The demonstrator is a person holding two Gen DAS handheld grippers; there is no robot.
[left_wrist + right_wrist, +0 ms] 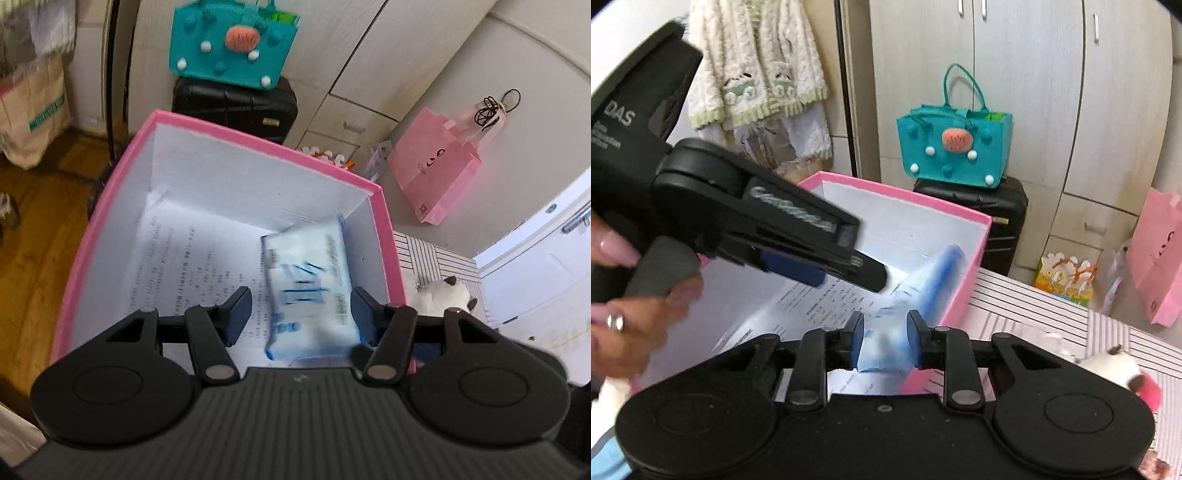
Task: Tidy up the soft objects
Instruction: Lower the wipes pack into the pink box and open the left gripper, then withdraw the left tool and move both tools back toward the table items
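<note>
Over the pink box (975, 221), our right tool (885, 334) pinches the soft, light tissue pack's (886, 332) end; left tool (301, 314) spread wide.

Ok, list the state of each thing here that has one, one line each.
left gripper: open, over the box
right gripper: shut on the tissue pack
tissue pack: tilted, inside the box
pink box: open, no lid on, printed paper inside
teal felt bag: upright on the black suitcase
</note>
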